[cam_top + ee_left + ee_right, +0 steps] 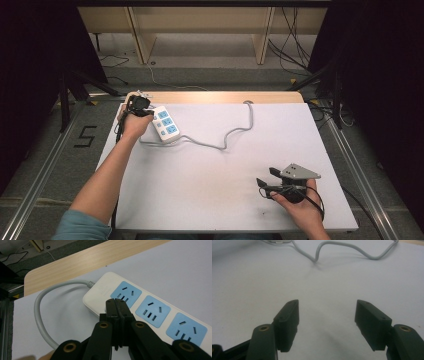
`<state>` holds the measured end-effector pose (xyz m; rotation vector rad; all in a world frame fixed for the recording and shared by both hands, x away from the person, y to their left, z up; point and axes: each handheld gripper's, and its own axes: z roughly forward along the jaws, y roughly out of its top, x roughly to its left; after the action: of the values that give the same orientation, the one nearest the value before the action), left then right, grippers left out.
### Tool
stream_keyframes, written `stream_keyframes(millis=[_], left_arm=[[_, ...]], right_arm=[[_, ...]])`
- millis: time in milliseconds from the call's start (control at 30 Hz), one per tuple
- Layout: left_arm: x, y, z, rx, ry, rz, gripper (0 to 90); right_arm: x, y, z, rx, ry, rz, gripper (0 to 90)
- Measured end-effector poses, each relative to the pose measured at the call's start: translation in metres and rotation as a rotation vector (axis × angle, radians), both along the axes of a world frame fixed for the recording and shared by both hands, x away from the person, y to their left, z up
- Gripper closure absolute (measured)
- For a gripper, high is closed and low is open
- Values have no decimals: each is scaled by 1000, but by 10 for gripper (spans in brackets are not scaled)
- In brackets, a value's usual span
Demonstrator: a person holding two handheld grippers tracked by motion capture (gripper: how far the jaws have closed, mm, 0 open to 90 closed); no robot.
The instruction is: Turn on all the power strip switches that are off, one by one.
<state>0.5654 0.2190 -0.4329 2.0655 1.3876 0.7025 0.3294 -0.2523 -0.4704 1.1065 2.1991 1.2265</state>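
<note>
- Near the far-left corner of the table [210, 165], a white power strip [165, 124] is seen lying flat, angled, with three blue socket faces up.
- From the strip's far end a grey cord [41, 315] is looped back toward the left edge; a longer run [235, 131] is snaked across the middle and up to the far edge, where bare wood shows beyond the white top.
- Left gripper [137, 106] is held by the left hand [133, 125] just beside the strip's far-left end, at the table's far-left corner.
- In the left gripper view its tip [117, 305] is seen over the strip's near edge, beside the first blue socket [125, 293]; jaws are pressed together, nothing between them. Contact with the strip can't be told.
- Right gripper [266, 176] is held by the right hand [300, 202] near the near-right corner, well apart from the strip, pointed left across the table.
- In the right gripper view its jaws [326, 320] are spread wide over bare white surface, nothing gripped; the cord [352, 250] is seen farther off.
</note>
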Motion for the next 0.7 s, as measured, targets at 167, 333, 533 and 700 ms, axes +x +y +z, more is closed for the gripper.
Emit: stream_keyframes(millis=[167,333,533,700], left_arm=[[8,0,-4,-6,9,-1,894],[13,0,-11,-15,22,-1,894],[16,1,-19,-17,44,3,894],[19,0,-22,-24,49,12,894]], right_arm=[[0,0,0,1,-7,-4,371],[1,-1,-1,1,-7,-2,370],[1,-1,-1,1,-4,-1,371],[1,-1,0,1,-5,-1,371]])
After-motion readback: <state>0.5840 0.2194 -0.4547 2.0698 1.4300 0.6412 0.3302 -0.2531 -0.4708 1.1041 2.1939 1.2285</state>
